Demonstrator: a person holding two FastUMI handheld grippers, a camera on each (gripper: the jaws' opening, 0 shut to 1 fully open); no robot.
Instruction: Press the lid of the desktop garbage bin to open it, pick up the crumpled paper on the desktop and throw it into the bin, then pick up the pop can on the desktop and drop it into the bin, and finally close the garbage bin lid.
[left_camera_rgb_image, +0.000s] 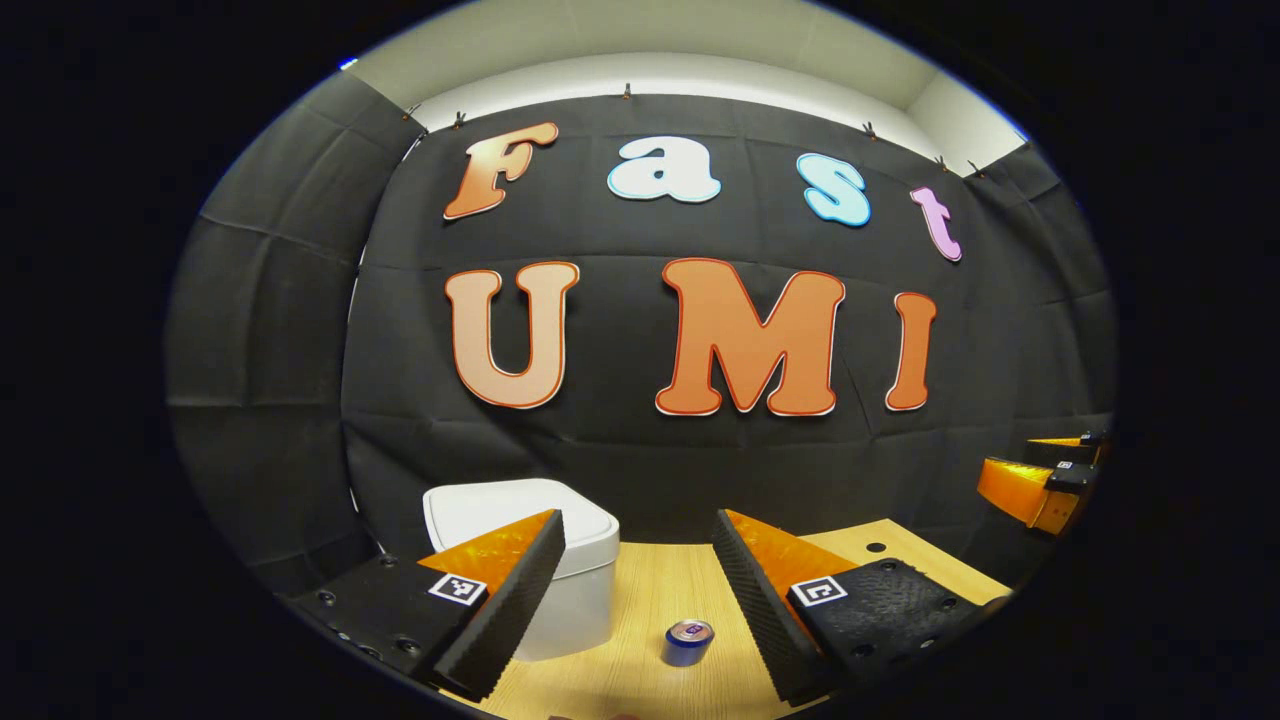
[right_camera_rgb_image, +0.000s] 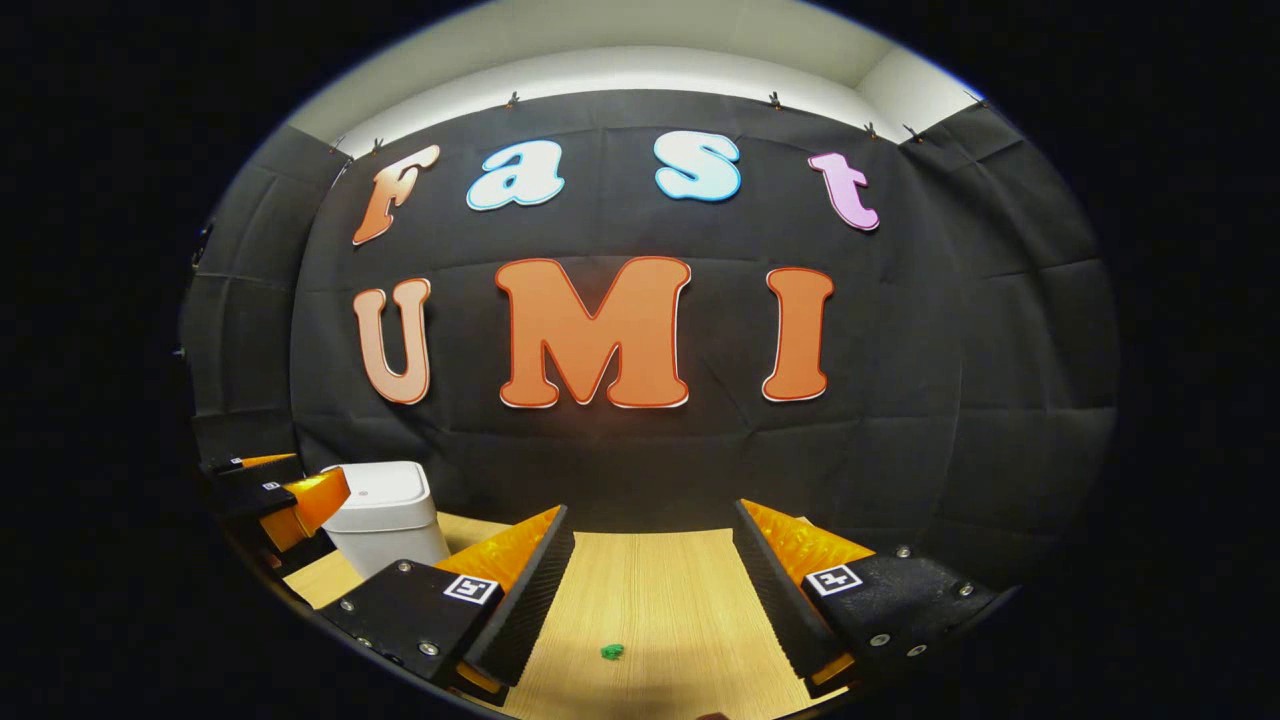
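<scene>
A white bin (left_camera_rgb_image: 560, 540) with its lid down stands on the wooden desk, partly behind my left gripper's left finger. A small pop can (left_camera_rgb_image: 688, 643) stands upright on the desk between and below the fingers of my left gripper (left_camera_rgb_image: 640, 555), which is open and held above the desk. The right gripper view shows the bin (right_camera_rgb_image: 385, 512) at the far left, with my left gripper (right_camera_rgb_image: 285, 495) in front of it. My right gripper (right_camera_rgb_image: 650, 565) is open and empty. A small green crumpled scrap (right_camera_rgb_image: 612, 651) lies on the desk below its fingers.
The wooden desk (right_camera_rgb_image: 650, 600) runs back to the black cloth wall. A small round hole (left_camera_rgb_image: 876, 547) shows in the desk at the right in the left gripper view. My right gripper (left_camera_rgb_image: 1045, 485) appears at the far right edge there.
</scene>
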